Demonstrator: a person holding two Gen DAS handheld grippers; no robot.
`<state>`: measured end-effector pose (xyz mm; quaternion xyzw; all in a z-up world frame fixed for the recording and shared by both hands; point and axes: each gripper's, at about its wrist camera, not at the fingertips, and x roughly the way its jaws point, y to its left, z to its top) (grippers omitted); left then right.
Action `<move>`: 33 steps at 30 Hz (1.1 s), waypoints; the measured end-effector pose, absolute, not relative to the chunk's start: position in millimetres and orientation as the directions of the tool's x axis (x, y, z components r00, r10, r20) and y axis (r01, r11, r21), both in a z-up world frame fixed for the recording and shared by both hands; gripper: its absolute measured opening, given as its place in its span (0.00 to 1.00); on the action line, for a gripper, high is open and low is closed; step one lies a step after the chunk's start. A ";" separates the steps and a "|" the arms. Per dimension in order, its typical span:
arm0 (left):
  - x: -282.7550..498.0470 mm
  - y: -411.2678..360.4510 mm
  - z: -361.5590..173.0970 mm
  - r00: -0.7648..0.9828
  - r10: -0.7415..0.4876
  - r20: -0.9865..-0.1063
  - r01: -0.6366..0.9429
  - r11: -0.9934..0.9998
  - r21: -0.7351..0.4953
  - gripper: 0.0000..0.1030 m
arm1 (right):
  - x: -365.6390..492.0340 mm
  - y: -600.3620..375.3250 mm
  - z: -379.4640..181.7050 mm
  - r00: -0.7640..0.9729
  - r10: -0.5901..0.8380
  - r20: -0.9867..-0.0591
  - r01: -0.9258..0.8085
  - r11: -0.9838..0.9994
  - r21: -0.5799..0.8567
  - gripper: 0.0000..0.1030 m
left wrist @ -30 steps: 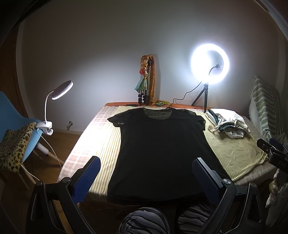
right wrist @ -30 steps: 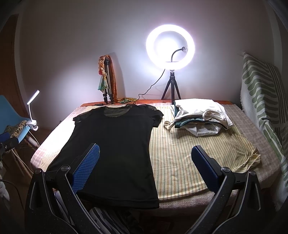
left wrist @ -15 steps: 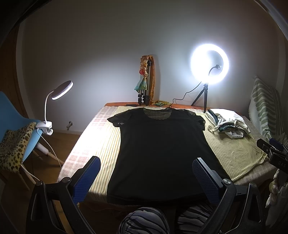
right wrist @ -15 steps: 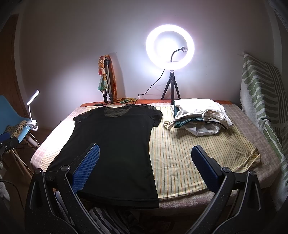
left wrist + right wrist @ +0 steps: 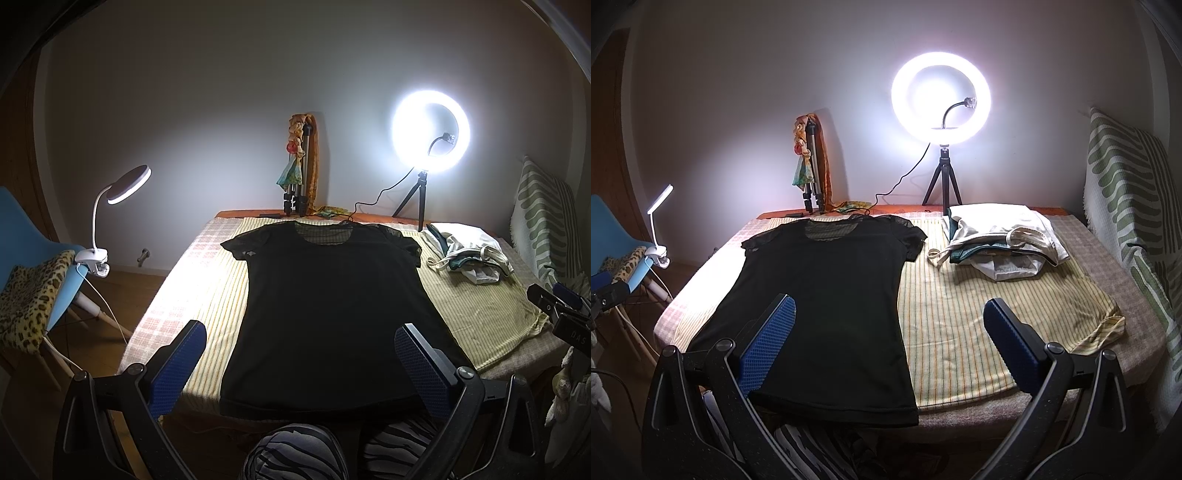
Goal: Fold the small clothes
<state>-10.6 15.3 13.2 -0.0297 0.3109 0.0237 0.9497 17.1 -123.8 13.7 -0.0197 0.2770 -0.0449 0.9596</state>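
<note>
So the black t-shirt is laid out flat and face up on the striped yellow cloth that covers the table, neckline toward the ring light and hem hanging just over the near edge. My guess is it's spread like that so both sides can be grabbed and folded inward cleanly. No fold in it yet as far as I can see.

To the right of the shirt, up near the ring light's tripod, sits a pile of light clothes (looks like finished ones, but I can't tell for sure).

Both tools are held back from the shirt's hem, above the person's knees, pointing forward across it. The left gripper is spread wide with nothing between its jaws, framing the lower shirt. The right gripper is spread wide too and empty, sitting off to the shirt's right side, its left finger over the fabric. Neither touches the shirt.
</note>
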 end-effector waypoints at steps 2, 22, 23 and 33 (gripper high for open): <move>-10.7 15.3 13.2 0.806 0.028 -0.592 -0.065 0.997 -0.040 1.00 | 16.9 -123.4 13.9 0.843 -0.095 -0.529 0.073 0.995 -0.063 1.00; -8.1 39.3 0.6 0.810 0.045 -0.584 -0.073 0.997 -0.025 1.00 | 32.8 -85.8 19.1 0.850 -0.048 -0.525 0.023 0.998 -0.054 1.00; -7.7 42.6 -1.2 0.811 0.044 -0.584 -0.072 0.997 -0.025 1.00 | 34.0 -81.2 19.3 0.851 -0.047 -0.523 0.021 0.998 -0.056 1.00; -19.5 97.2 -27.7 0.808 -0.100 -0.581 0.019 0.989 -0.144 0.95 | 60.6 -32.0 27.3 0.846 0.024 -0.532 -0.032 0.999 -0.007 1.00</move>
